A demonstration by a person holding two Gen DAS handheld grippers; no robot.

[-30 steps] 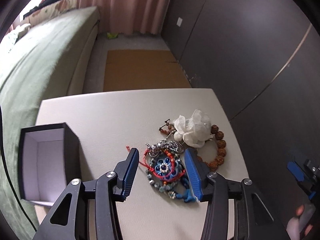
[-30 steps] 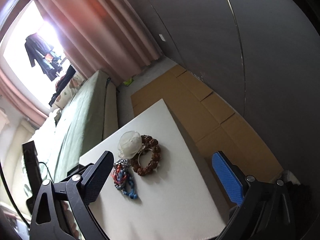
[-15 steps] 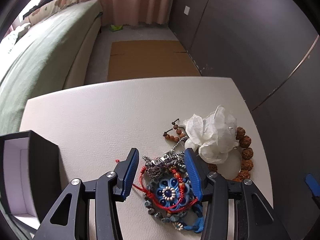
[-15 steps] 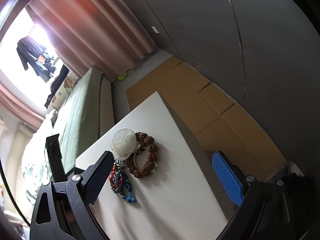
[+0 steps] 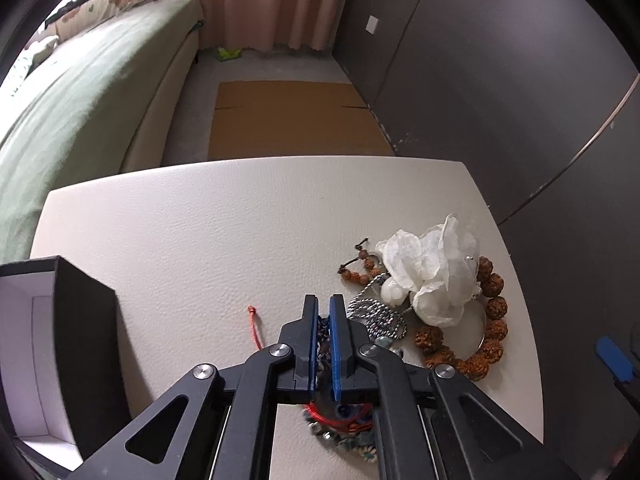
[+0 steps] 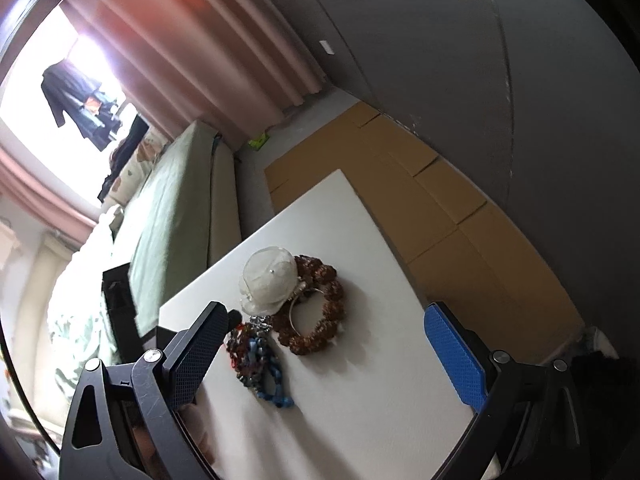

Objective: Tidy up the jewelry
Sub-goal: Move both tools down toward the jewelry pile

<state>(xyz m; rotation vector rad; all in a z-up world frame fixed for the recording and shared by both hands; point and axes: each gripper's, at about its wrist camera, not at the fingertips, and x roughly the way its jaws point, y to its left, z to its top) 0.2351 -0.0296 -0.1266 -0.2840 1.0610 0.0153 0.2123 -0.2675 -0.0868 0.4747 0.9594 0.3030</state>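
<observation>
A heap of jewelry lies on the white table (image 5: 224, 232): a blue and red beaded bracelet (image 5: 340, 420), a silver cord necklace (image 5: 378, 318), a white fabric flower (image 5: 432, 276) and a brown bead bracelet (image 5: 480, 336). My left gripper (image 5: 323, 312) is shut on the blue and red bracelet, which is mostly hidden under the fingers. A red cord end (image 5: 254, 326) trails to the left. My right gripper (image 6: 332, 352) is open and empty, above the table with the heap (image 6: 256, 356) between its fingers' view.
A black open box with a white inside (image 5: 48, 344) stands at the table's left front. A green bed (image 5: 80, 92) lies to the left, cardboard sheets (image 5: 288, 116) on the floor beyond, and a dark wall (image 5: 500, 80) to the right.
My left gripper moved down onto the heap and closed on the blue and red bracelet. The right gripper shifted slightly and stayed open.
</observation>
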